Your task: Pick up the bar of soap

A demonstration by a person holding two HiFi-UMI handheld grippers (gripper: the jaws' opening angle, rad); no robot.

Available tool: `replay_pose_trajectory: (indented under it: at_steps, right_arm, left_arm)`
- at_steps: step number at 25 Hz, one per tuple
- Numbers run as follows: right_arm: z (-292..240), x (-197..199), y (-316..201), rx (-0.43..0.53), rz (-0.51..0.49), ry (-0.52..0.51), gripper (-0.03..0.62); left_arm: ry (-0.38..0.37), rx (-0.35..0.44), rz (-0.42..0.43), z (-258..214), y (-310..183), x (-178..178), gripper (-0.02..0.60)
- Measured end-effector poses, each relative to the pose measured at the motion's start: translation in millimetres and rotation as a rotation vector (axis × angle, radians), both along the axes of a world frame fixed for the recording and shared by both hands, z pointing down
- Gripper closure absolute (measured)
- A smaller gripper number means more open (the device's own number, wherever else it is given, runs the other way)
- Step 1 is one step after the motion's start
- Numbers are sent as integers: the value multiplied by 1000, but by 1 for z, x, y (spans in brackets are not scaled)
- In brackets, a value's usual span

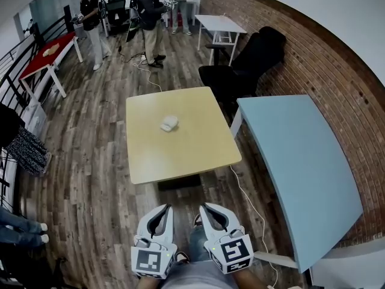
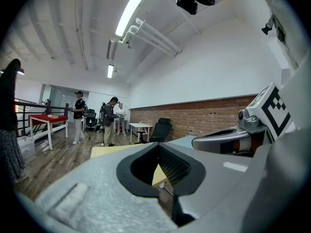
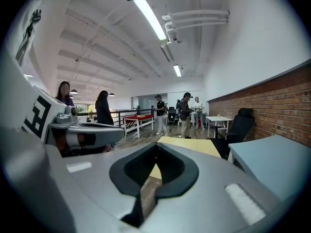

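Both sets of fingers were clamped shut with nothing in them. On the left gripper (image 2: 158,145) the two tips met, and all that showed through the dark gap behind them was a bit of the yellow table (image 1: 186,152) further off. Same story on the right gripper (image 3: 156,145): tips together, empty, just a slice of yellow tabletop and wood floor (image 1: 90,179) visible through the gap.

From the head view the two grippers hung side by side, close but not touching, low in the picture over the floor. Each had its marker cube at the back, and both pointed toward the yellow table, well short of its near edge.

The bar of soap (image 1: 169,123) was sitting on that table, a small whitish lump a bit left of the middle and toward the far side, well apart from both grippers. A white cable (image 1: 245,197) ran across the floor from under the table's right side.

Just right of the yellow table stood a long light blue table (image 1: 301,161). A black chair (image 1: 252,59) sat beyond its far end, along the brick wall (image 1: 325,65). Way at the back there was a small white table (image 1: 219,24), a red table (image 1: 45,56) off to the left, and a few people (image 1: 150,17) standing around.
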State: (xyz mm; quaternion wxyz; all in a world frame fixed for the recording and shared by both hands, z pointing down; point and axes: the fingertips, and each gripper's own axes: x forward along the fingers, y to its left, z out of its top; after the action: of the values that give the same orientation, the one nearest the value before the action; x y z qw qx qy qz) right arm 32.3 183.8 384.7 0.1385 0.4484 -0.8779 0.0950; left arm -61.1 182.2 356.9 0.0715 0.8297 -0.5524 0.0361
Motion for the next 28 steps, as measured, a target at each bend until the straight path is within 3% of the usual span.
replay_pose_trajectory:
  at_steps: [17, 28]
  right_arm:
    - [26, 43, -177, -49, -86, -14, 591]
    - [35, 43, -234, -76, -113, -57, 591]
  left_arm:
    - [-40, -39, -39, 19, -176, 44, 580]
    - [-90, -53, -97, 25, -233, 25, 580]
